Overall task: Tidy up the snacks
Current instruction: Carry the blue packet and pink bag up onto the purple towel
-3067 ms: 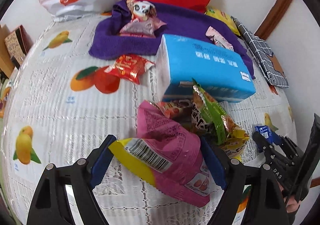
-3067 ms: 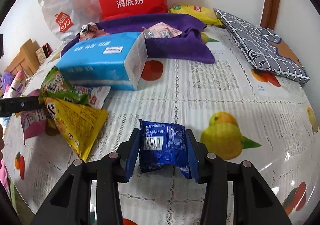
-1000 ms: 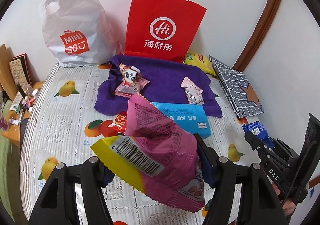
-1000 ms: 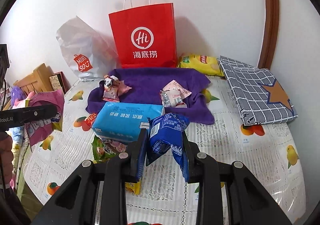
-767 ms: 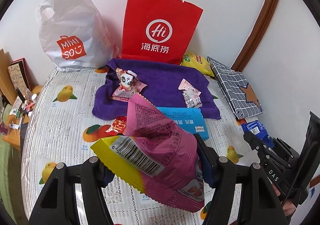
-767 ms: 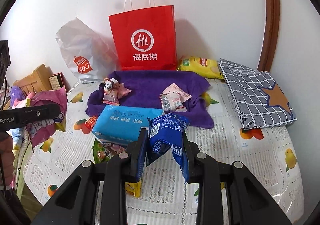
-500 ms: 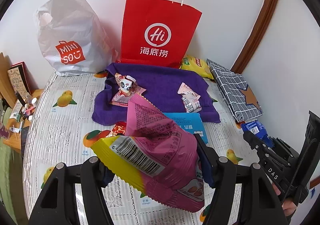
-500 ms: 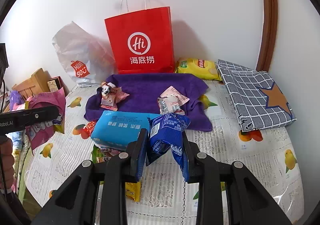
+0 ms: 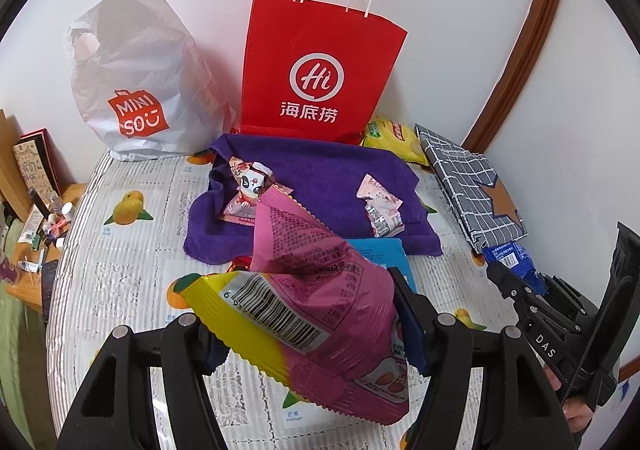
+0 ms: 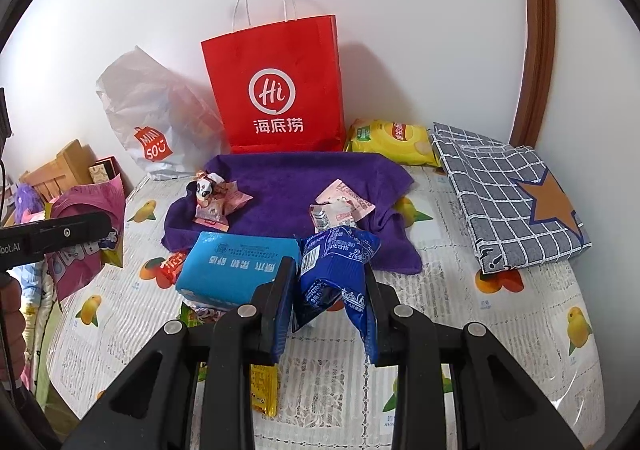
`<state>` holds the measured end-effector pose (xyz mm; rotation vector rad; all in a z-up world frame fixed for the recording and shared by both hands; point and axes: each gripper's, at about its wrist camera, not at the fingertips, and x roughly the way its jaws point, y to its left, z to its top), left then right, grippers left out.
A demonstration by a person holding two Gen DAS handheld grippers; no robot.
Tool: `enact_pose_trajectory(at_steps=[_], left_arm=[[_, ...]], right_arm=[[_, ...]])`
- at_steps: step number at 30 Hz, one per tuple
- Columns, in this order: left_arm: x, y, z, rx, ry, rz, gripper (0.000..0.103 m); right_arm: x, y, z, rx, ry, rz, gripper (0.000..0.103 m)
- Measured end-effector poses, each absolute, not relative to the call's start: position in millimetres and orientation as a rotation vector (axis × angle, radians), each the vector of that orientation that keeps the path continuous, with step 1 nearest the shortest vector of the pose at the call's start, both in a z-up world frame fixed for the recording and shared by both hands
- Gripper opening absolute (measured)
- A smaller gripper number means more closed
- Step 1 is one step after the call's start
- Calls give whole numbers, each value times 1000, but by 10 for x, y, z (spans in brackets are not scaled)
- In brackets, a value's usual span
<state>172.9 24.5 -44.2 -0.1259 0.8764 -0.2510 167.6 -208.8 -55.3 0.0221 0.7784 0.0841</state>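
Observation:
My left gripper (image 9: 316,326) is shut on a pink and yellow snack bag (image 9: 316,302), held well above the table; the same bag (image 10: 86,238) shows at the left of the right wrist view. My right gripper (image 10: 328,302) is shut on a small blue snack packet (image 10: 334,270), also lifted; that packet (image 9: 510,258) sticks out of the gripper at the right of the left wrist view. Small pink snack packs (image 10: 216,201) (image 10: 340,205) lie on a purple towel (image 10: 288,181). A red paper bag (image 10: 278,89) stands open behind the towel.
A blue tissue pack (image 10: 236,270) lies in front of the towel, with loose snacks (image 10: 264,390) beside it. A white plastic bag (image 9: 132,81) stands at the back left, a yellow chip bag (image 10: 394,139) and a grey checked cloth (image 10: 508,197) at the right. The fruit-print tablecloth (image 10: 520,330) is bare at front right.
Three seconds ago both grippers were low over the table with their snacks. Since then both have risen. Over the last second both views tilted up slightly towards the red bag.

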Motion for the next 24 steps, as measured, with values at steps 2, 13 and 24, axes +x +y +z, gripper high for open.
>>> enact_pose_trajectory(at_steps=[2,13,24], left_arm=[[1754,233,-434,-123,876,-254,66],[1878,189,-411,-113,869,-261,66],[2085,203,-389,-109,864,-260,66]], right_arm=[[1696,-2091,-539,21,776,79,30],[1812,-2112,-500,30,769,65,30],[2009,-2131,-470,34,760,59,30]])
